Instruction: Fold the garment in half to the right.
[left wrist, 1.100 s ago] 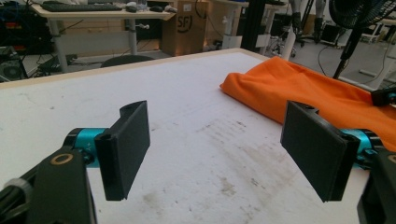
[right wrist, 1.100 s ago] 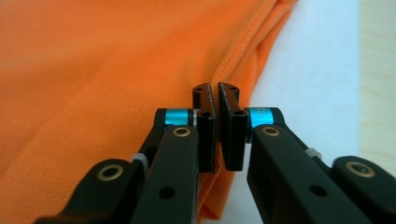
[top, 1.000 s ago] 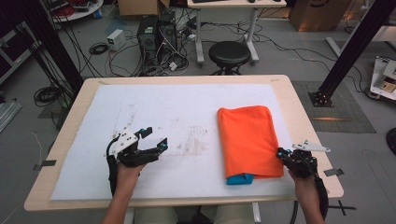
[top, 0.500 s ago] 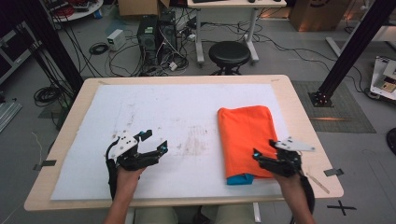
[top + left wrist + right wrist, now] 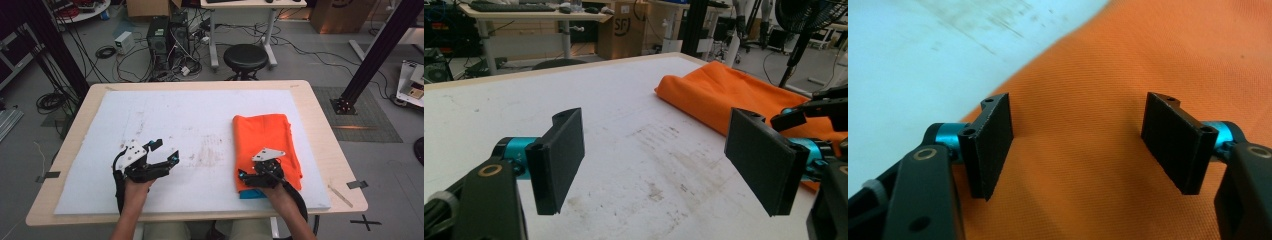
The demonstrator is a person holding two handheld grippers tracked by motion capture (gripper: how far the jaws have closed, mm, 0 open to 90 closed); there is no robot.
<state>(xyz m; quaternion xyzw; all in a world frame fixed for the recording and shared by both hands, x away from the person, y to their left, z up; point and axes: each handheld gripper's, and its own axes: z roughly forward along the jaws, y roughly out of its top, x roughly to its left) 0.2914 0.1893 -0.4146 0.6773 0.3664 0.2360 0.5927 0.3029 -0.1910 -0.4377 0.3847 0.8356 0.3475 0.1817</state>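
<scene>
on the right half of the white mat (image 5: pixel 165 125), the folded orange cloth (image 5: pixel 265 142) lay as a tidy oblong, its long sides running away from the person and its near end close to the mat's near edge. a sliver of blue fabric (image 5: pixel 248 194) peeked out from under the cloth's near left corner. the cloth looked soft and fine-woven, smooth on top, with a rounded fold along its left side.

over the cloth's near end hung the right gripper (image 5: pixel 250 176), jaws spread wide with nothing between them, having just been opening; the right gripper view showed both pads (image 5: pixel 993 142) above the orange weave, not pressing it. the step in hand seemed to be taking hold of the cloth at that near edge. to do it well, the jaws would likely need to come down at the corner itself, slide one pad under the layers, and pinch all folds together, lest only the top layer lift.

well to the left of the cloth, the left gripper (image 5: pixel 165 156) rested over bare mat, jaws also wide apart and empty.
</scene>
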